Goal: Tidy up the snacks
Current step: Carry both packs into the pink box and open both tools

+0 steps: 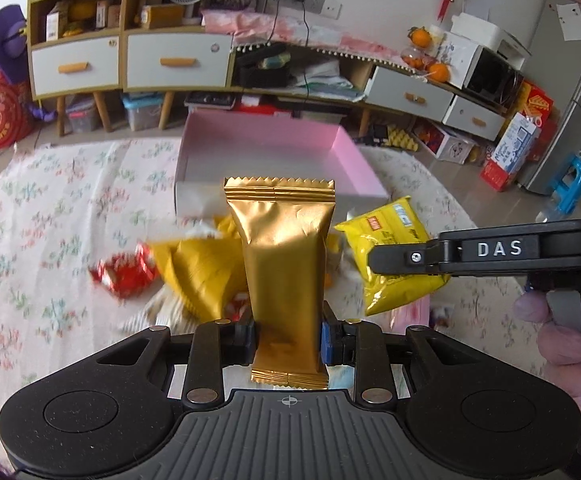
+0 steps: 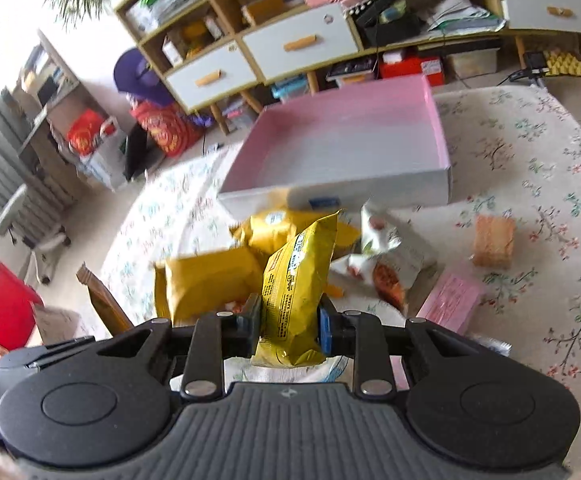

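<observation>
My left gripper is shut on a gold foil snack bar and holds it upright above the snack pile. My right gripper is shut on a yellow snack packet, which also shows in the left wrist view under the right gripper's black body. The pink open box stands just behind the pile on the floral tablecloth. Loose snacks lie below: yellow packets, a red packet, white printed packets.
A tan wafer pack and a flat pink pack lie right of the pile. The table edge drops off at the left. Cabinets with white drawers and floor clutter stand behind the table.
</observation>
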{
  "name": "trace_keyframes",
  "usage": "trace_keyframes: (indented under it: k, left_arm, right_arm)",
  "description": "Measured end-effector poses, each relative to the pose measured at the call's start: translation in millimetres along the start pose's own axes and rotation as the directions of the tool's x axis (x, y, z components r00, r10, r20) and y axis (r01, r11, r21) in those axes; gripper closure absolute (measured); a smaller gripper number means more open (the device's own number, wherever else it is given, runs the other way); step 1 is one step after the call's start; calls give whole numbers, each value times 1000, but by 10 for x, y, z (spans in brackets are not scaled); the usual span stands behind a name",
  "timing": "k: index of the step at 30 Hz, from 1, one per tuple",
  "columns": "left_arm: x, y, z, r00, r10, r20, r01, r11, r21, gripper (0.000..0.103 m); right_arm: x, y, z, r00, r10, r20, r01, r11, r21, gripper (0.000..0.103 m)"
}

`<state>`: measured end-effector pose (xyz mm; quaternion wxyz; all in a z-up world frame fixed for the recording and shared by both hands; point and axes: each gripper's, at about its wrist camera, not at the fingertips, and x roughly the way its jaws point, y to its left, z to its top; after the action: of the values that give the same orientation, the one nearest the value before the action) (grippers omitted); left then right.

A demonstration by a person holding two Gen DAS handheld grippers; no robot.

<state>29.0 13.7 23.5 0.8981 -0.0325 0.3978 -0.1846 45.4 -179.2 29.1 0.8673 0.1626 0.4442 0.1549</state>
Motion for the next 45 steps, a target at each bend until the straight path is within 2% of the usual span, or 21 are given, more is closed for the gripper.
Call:
trace_keyframes:
  k: [6,12,15,20,25,29,33,36,45]
  left_arm:
    - [123,-66,355,999,17,28,-17,1000,9,77]
    - [489,68,709,998,57,34,-58,998,13,77]
    - [706,191,877,995,89,44,-89,996,7,77]
    - [1111,391,1106,988,146,44,-146,989,-16,77]
    - [1442,552,1183,983,180,35,-180,983,-24,77]
    - [1632,590,1173,975,221,-36,-221,975,13,77]
    - [1692,589,1177,968,218,-124,-216,976,29,77]
    - [1713,548,1135,957,233,-175,-226,972,61,77]
    - [1655,570,1074,932,230,-281,-227,973,43,77]
  right_arm:
    - [-38,-181,204,998,-2,61,-3,996,84,78]
    - [97,-364,427,993,-31,116,16,992,129,78]
    - [152,-410,513,989,-26,148,7,991,131,78]
    - [283,-486,626,982,-63,180,42,992,118,78]
    - [435,-546,701,977,-101,190,81,990,114,78]
    - [502,-579,746,972,-117,202,99,990,100,78]
    - [582,-615,746,974,-129,186,113,989,93,78]
    - [639,-619,743,977,-146,153,133,987,91,78]
    - [692,-587,701,987,-158,27,156,986,65,78]
